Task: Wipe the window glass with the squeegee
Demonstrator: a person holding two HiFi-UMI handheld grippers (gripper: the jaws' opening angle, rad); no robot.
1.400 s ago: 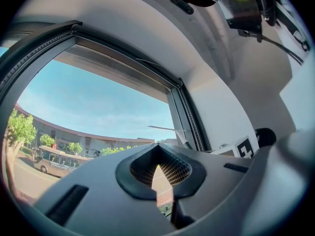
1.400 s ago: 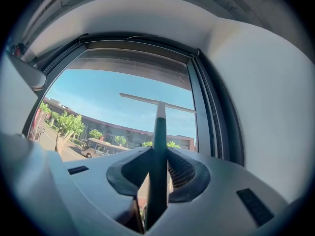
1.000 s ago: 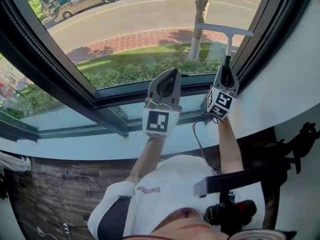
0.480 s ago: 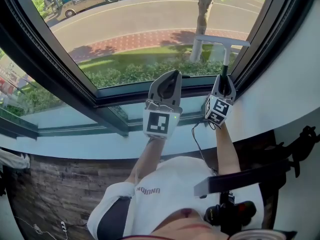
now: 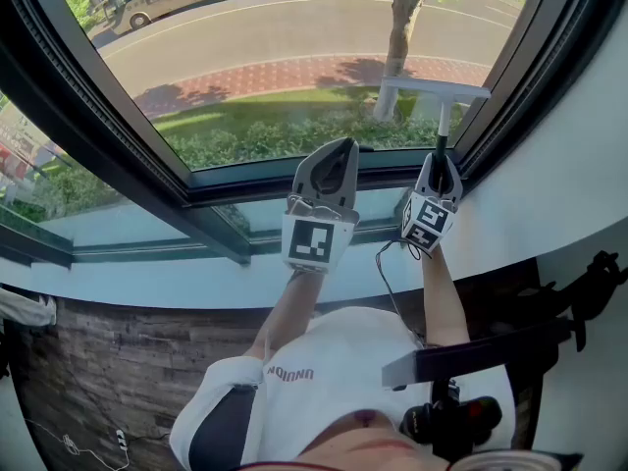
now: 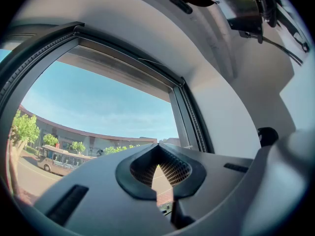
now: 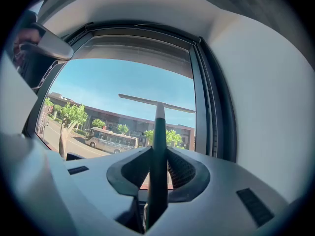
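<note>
At centre frame, the left gripper [image 5: 337,155] has its smooth grey plastic jaws pressed together, empty; right of it, the right gripper [image 5: 441,161] clamps the squeegee [image 5: 438,89] by its slim dark handle, the pale T-shaped blade now lower on the window glass [image 5: 275,57] than before

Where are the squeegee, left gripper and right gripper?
squeegee [image 5: 434,87], head view, middle of the blade bar.
left gripper [image 5: 337,151], head view, tips of its shut jaws.
right gripper [image 5: 439,161], head view, jaw tips clamping the squeegee handle.
</note>
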